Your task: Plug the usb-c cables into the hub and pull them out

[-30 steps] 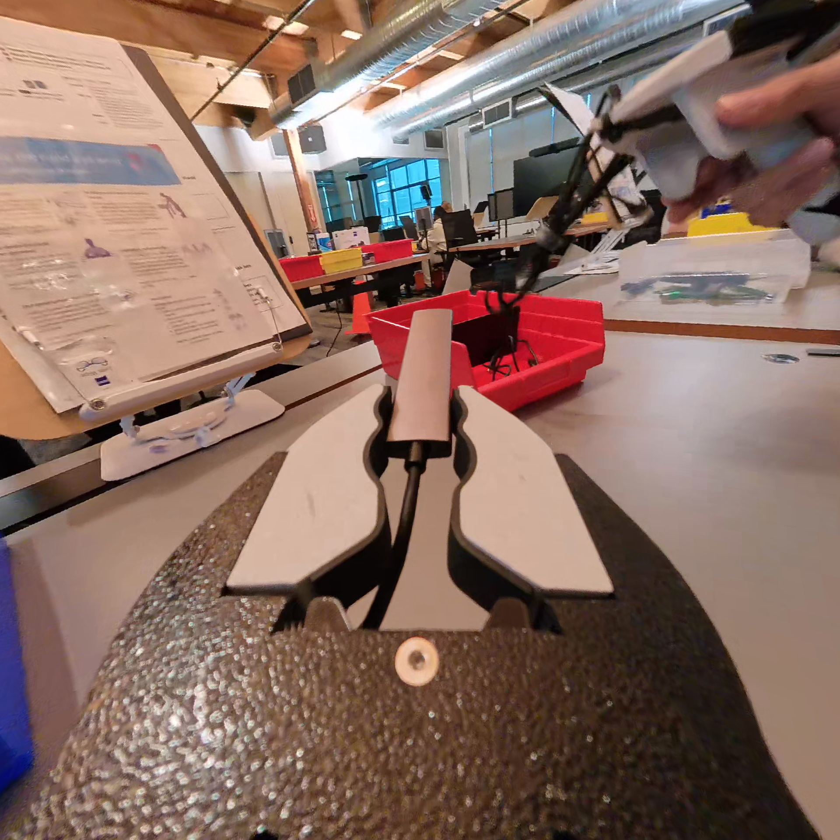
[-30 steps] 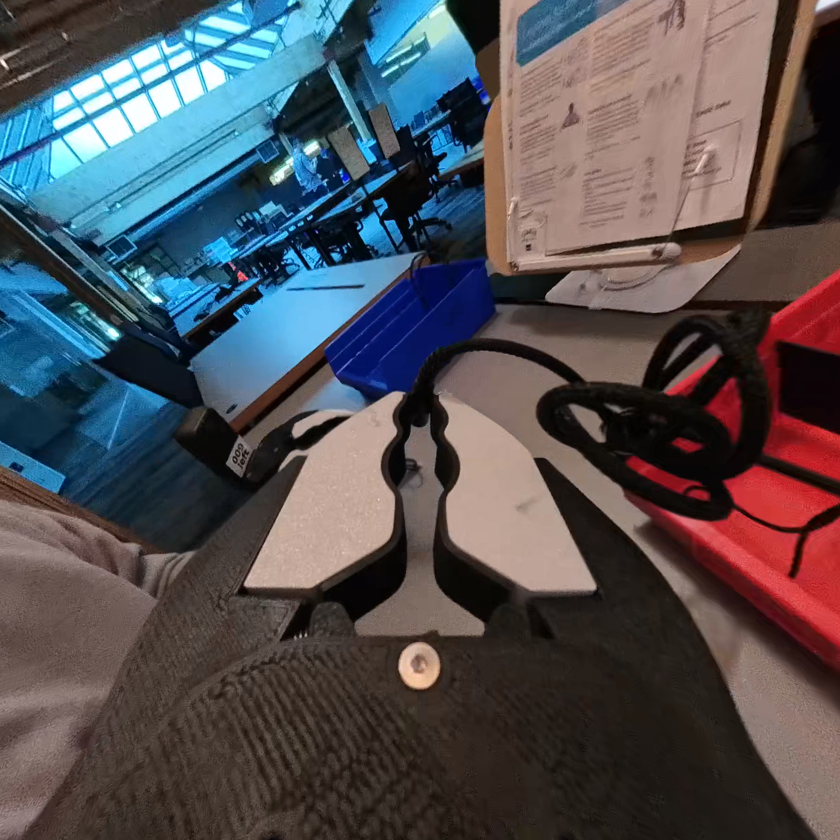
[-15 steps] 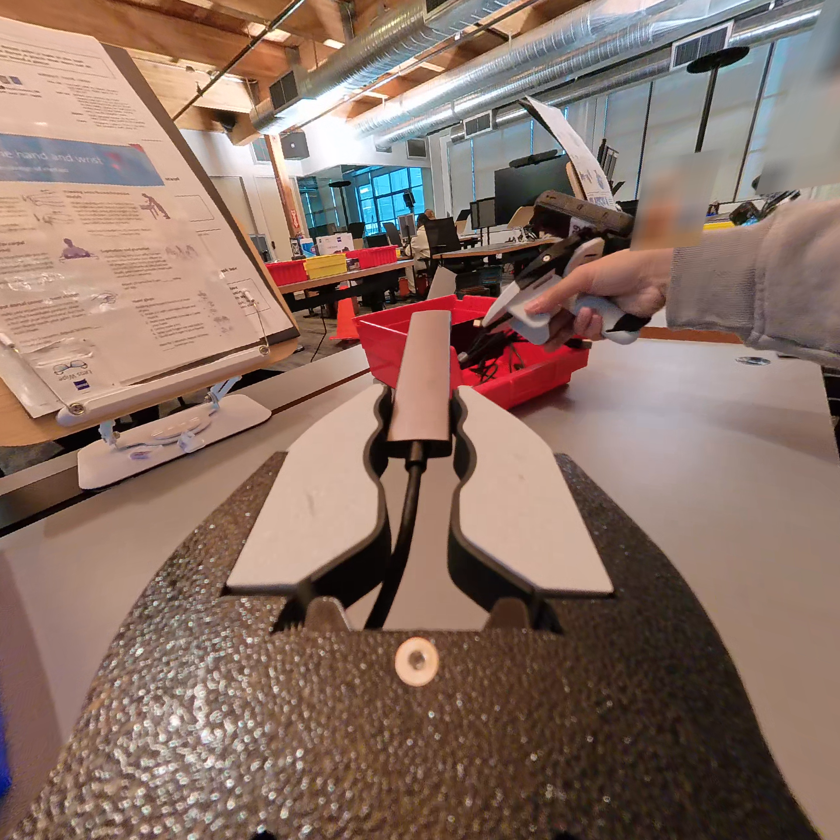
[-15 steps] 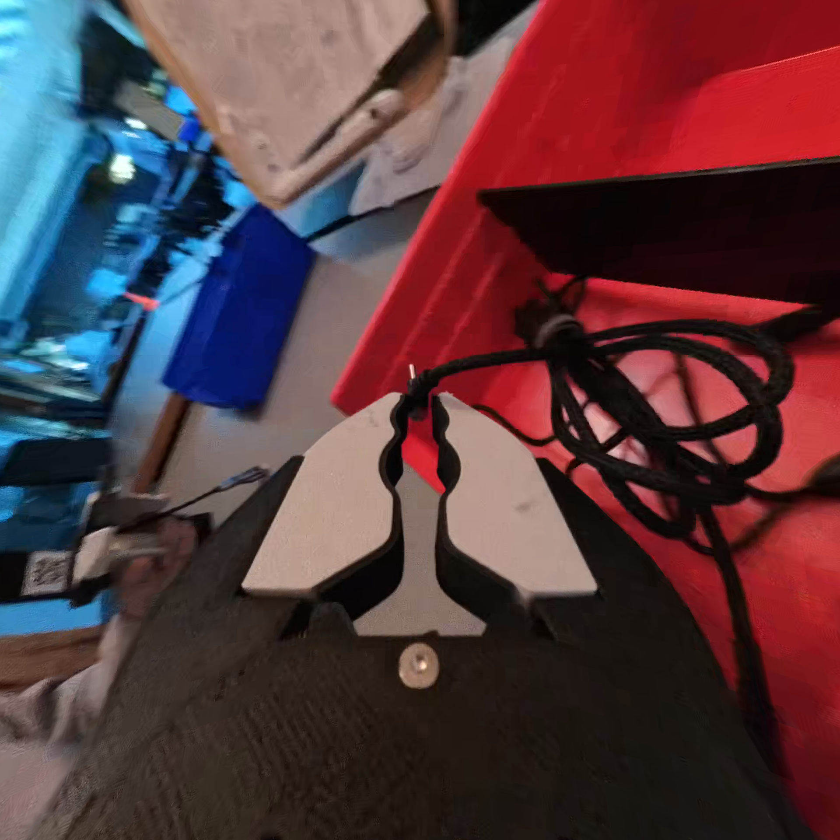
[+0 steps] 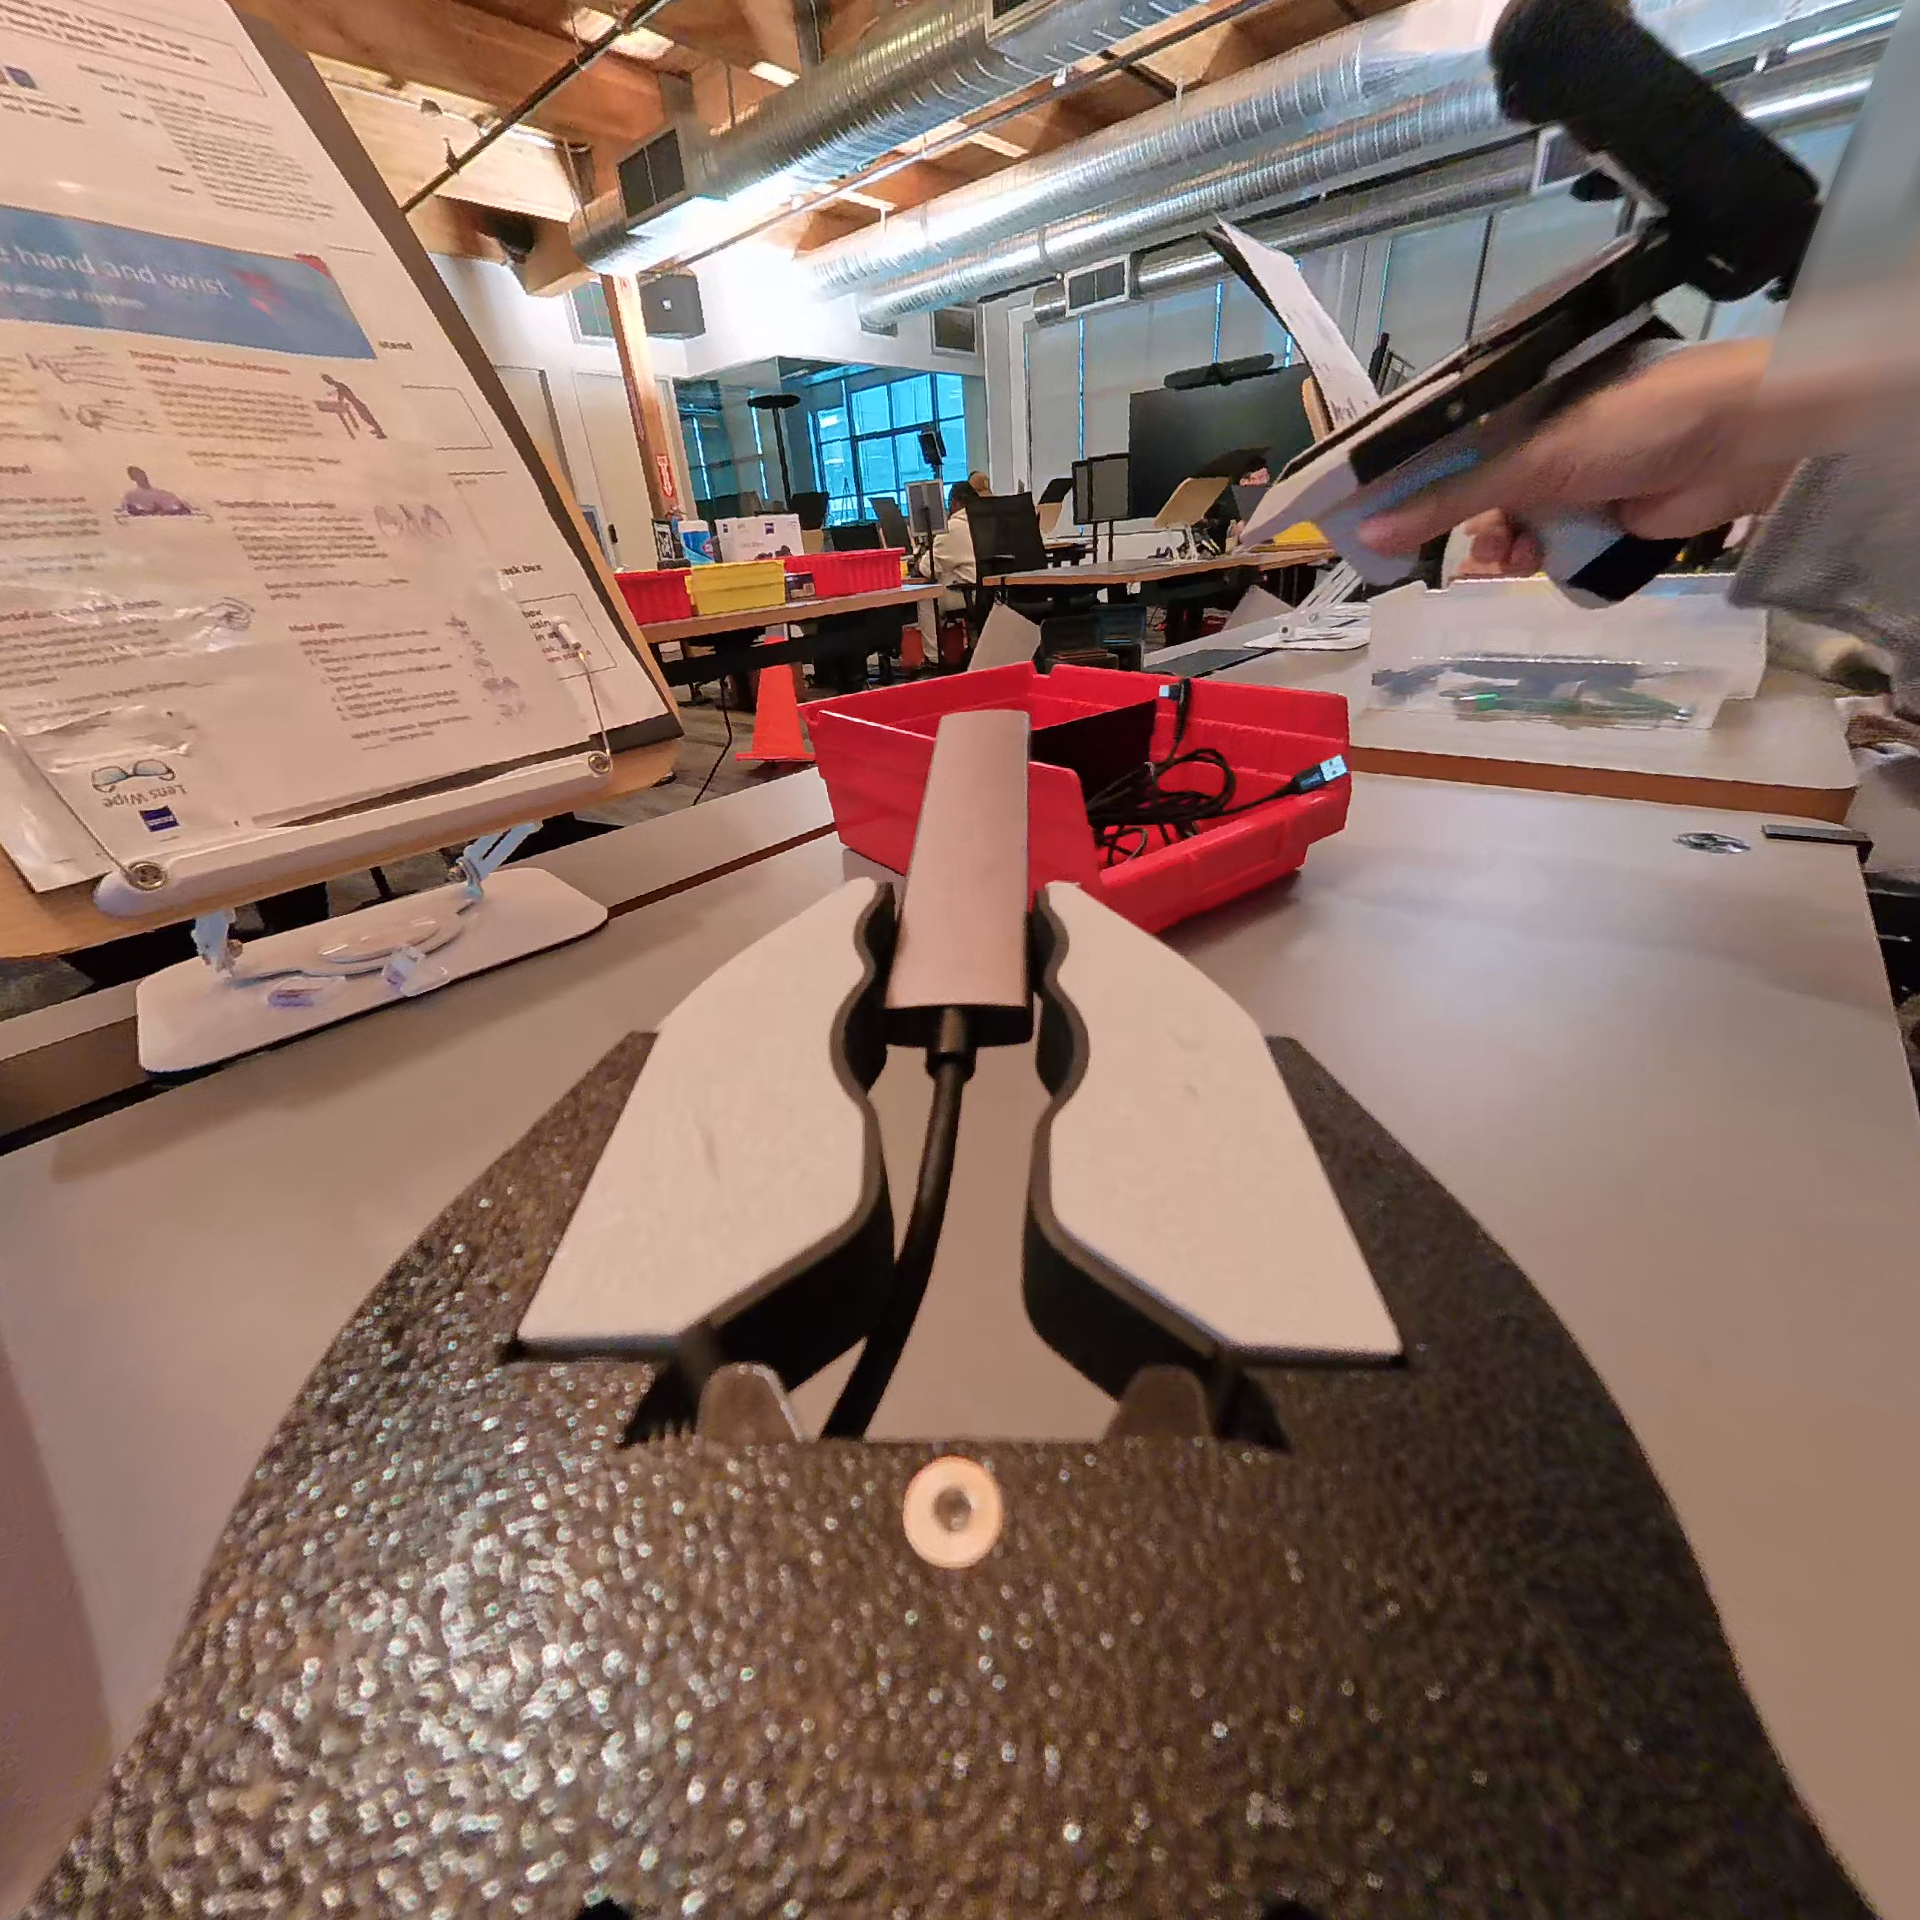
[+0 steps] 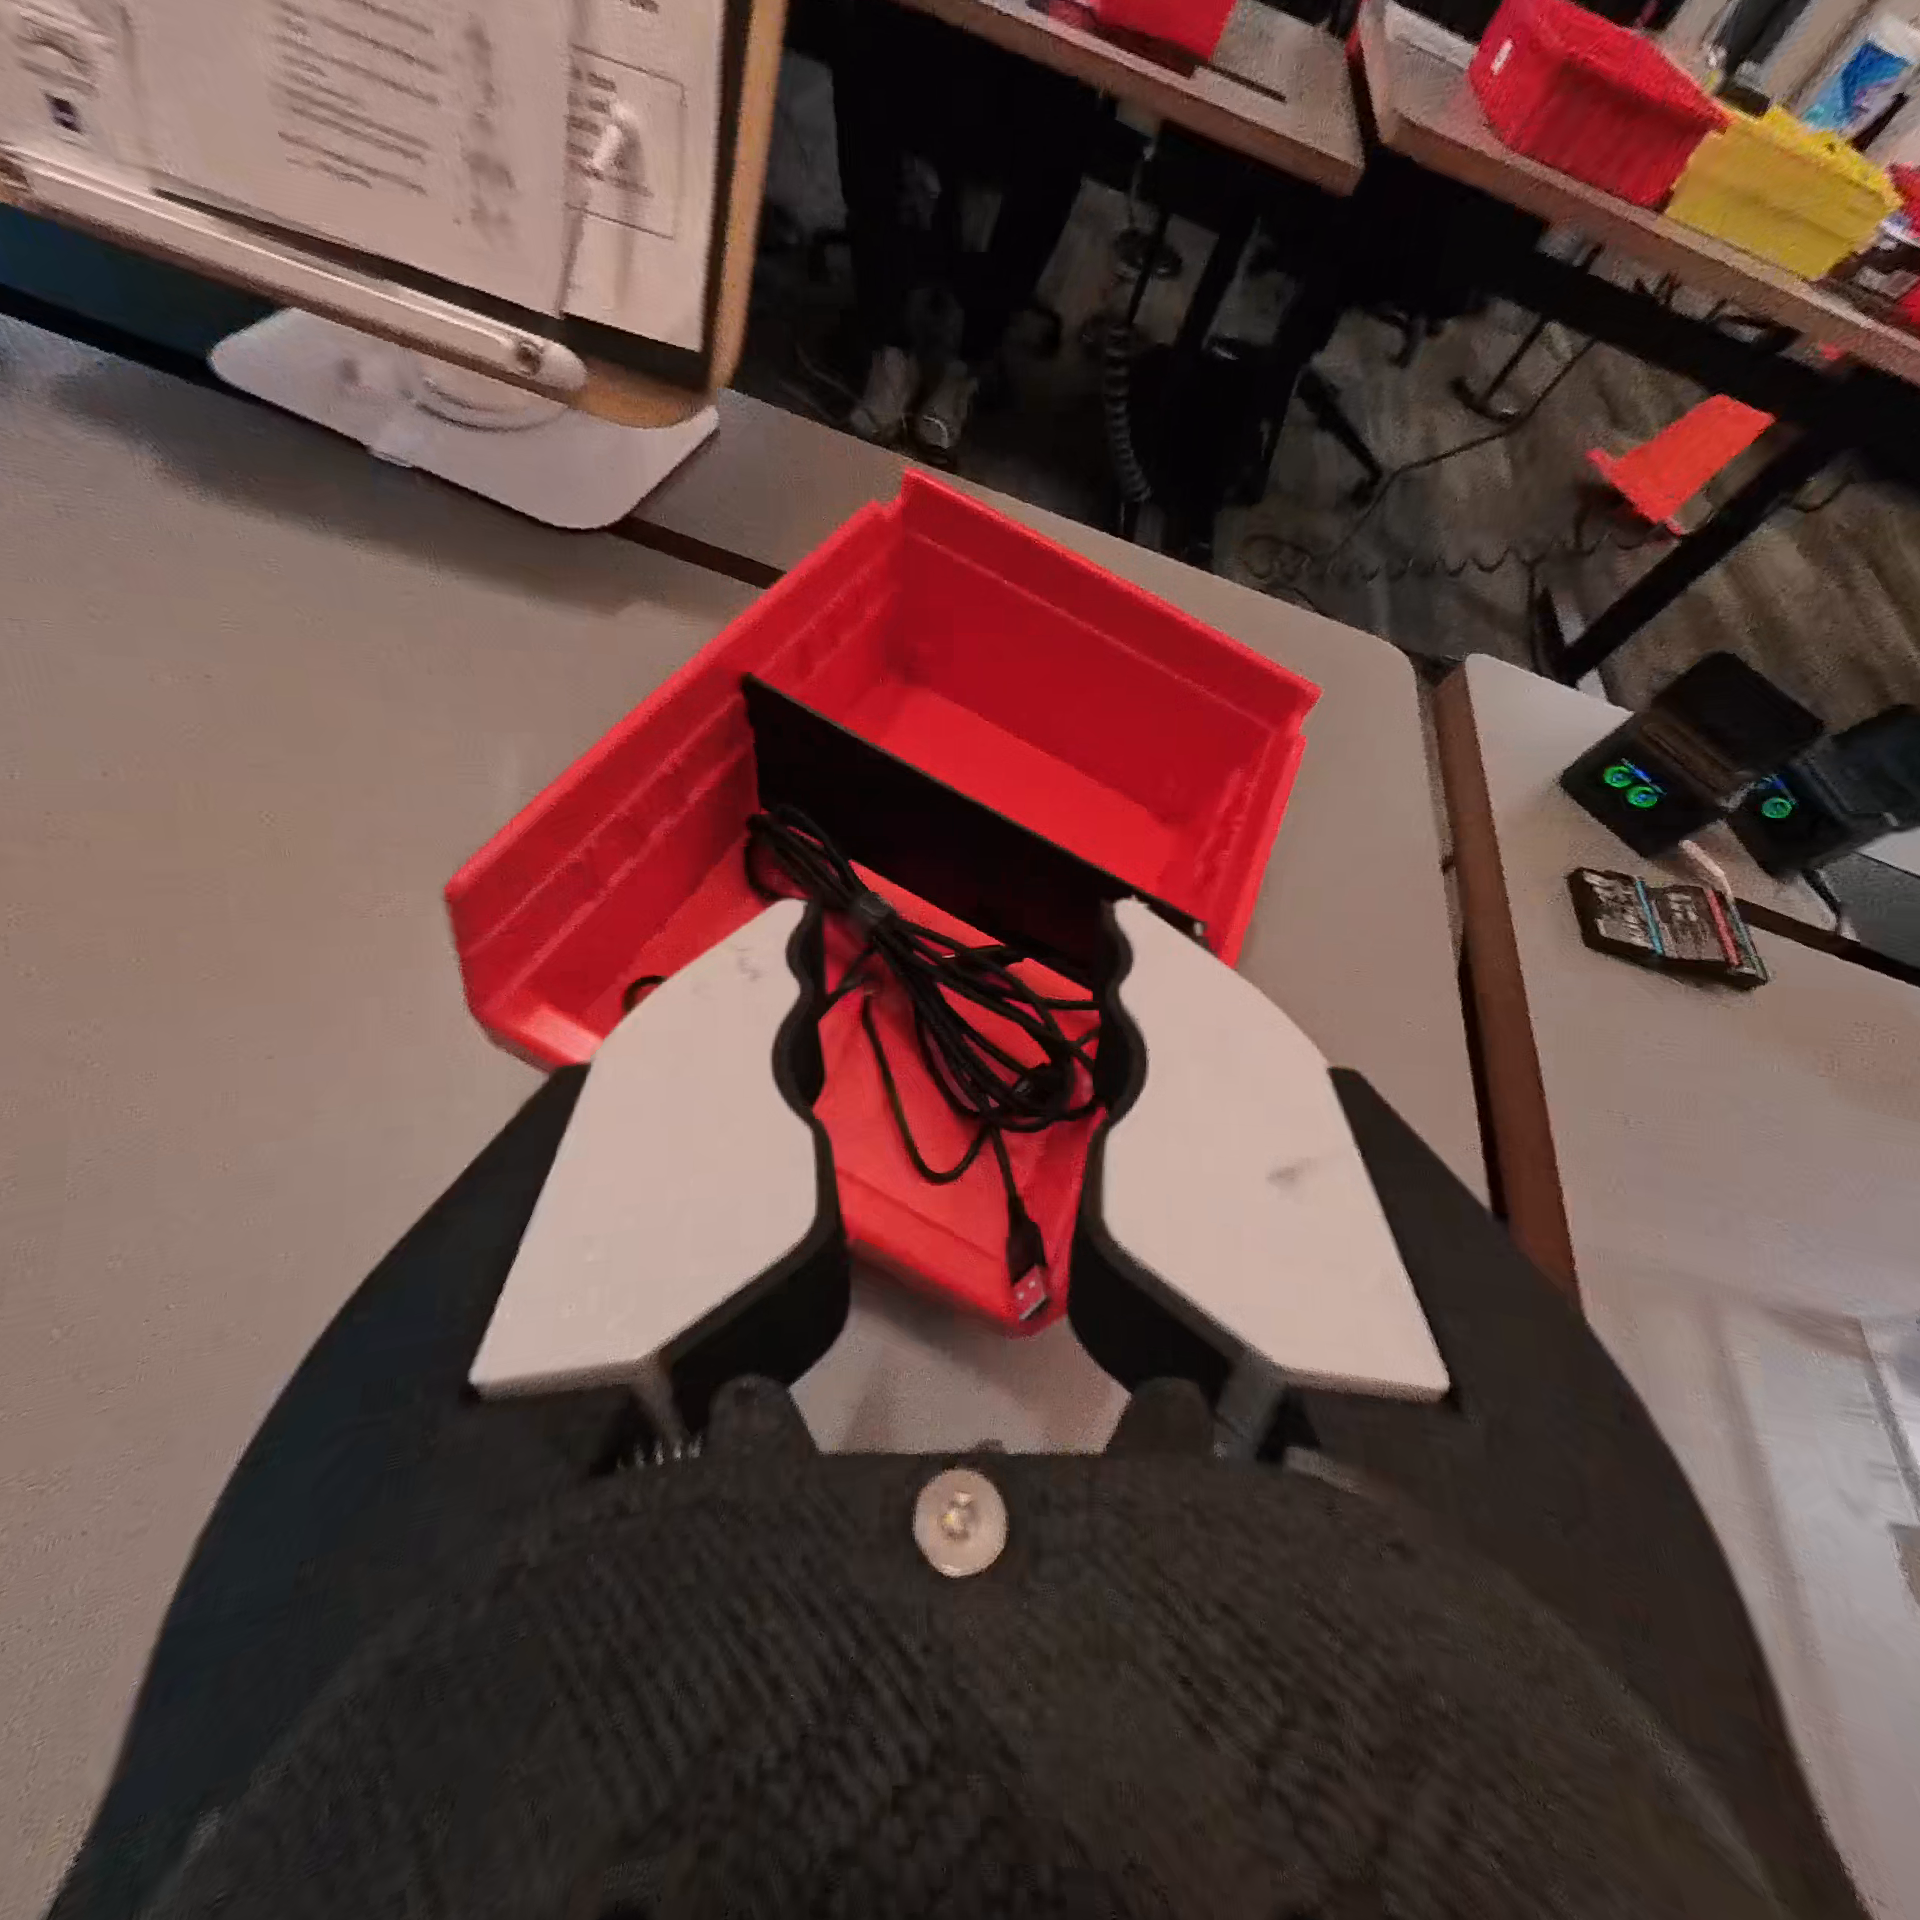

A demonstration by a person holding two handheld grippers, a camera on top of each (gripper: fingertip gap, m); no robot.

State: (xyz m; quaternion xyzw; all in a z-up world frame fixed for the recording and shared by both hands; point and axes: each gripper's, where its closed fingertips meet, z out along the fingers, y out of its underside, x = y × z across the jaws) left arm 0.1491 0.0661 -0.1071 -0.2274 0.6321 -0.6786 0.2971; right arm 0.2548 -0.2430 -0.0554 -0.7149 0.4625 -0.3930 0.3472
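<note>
My left gripper (image 5: pixel 961 914) is shut on a slim grey hub (image 5: pixel 968 842); the hub's own black cord runs back between the fingers. It is held above the grey table. My right gripper (image 6: pixel 961 935) is open and empty, held above the red bin (image 6: pixel 1039 665). A coiled black cable (image 6: pixel 956 997) lies in the bin's near compartment, with one plug (image 6: pixel 1029 1288) resting on the front lip. In the left wrist view the red bin (image 5: pixel 1226 873) stands beyond the hub with the cable (image 5: pixel 1174 790) in it, and the right gripper (image 5: pixel 1455 457) hovers high at the right.
A document stand with paper sheets (image 5: pixel 260 499) stands at the left on a white base (image 6: pixel 468 416). A black divider (image 6: pixel 914 821) splits the bin. A clear bag (image 5: pixel 1558 665) lies on the neighbouring table. Small black devices (image 6: pixel 1704 769) sit at the right. The table edge (image 6: pixel 1496 935) is near the bin. Tip to tip, the grippers are about 35 centimetres apart. To reach the plug (image 6: pixel 1029 1288) in a straight line is about 15 centimetres for my right fingers, about 40 centimetres for my left.
My right gripper has let go of the black cable into the red bin, opened and lifted up and back. The left gripper has kept hold of the hub, almost still.
</note>
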